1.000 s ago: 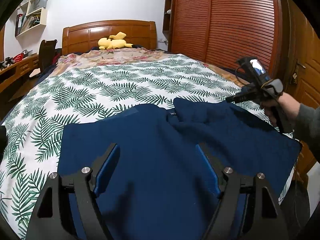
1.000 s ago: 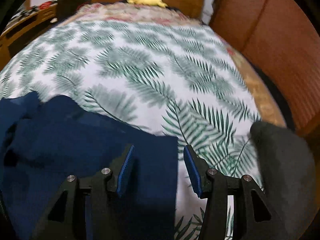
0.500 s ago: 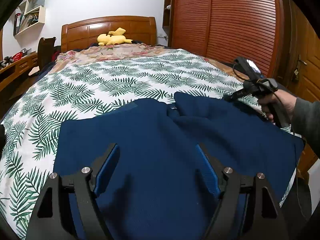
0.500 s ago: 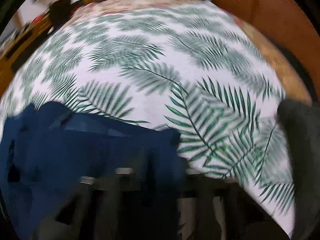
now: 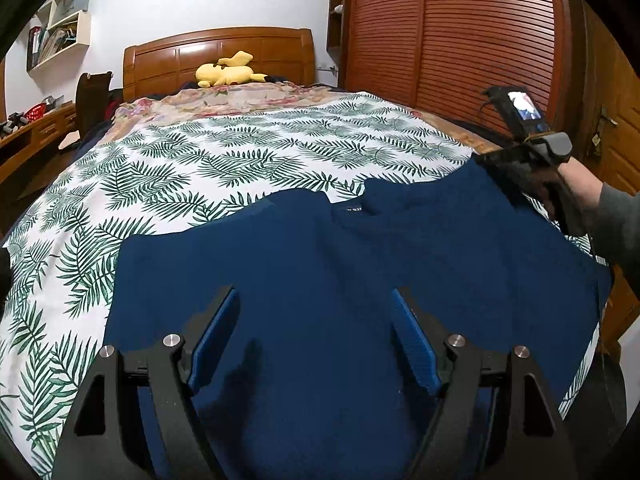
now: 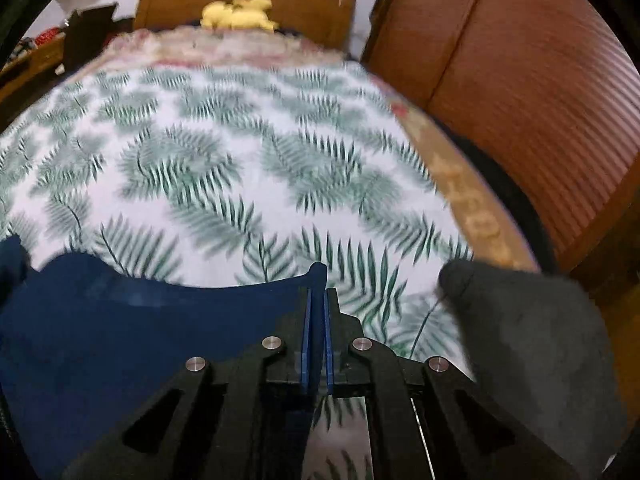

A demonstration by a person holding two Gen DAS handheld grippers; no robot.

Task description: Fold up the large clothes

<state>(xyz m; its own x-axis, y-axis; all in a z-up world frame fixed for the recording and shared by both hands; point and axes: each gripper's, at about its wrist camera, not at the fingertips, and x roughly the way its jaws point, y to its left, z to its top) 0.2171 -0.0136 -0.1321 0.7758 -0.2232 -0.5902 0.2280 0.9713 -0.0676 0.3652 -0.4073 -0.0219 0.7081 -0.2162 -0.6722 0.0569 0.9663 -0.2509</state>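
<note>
A large navy blue garment (image 5: 320, 280) lies spread on the bed, its collar toward the headboard. My left gripper (image 5: 316, 300) hovers open over the garment's middle, blue pads wide apart with nothing pressed between them. In the right wrist view my right gripper (image 6: 317, 296) is shut on the garment's far right corner (image 6: 316, 272), and that edge is lifted off the sheet. The left wrist view shows the right gripper (image 5: 486, 160) at the garment's far right corner, held by a hand in a grey sleeve (image 5: 616, 220).
The bed carries a white sheet with green fern leaves (image 5: 240, 160). A yellow plush toy (image 5: 228, 74) rests by the wooden headboard (image 5: 216, 52). A dark grey cloth (image 6: 520, 320) lies at the bed's right edge. Wooden wardrobe doors (image 5: 460, 40) stand along the right.
My right gripper has shut on the garment's corner and carried it up and away, pulling that side taut. The left gripper has stayed open over the garment.
</note>
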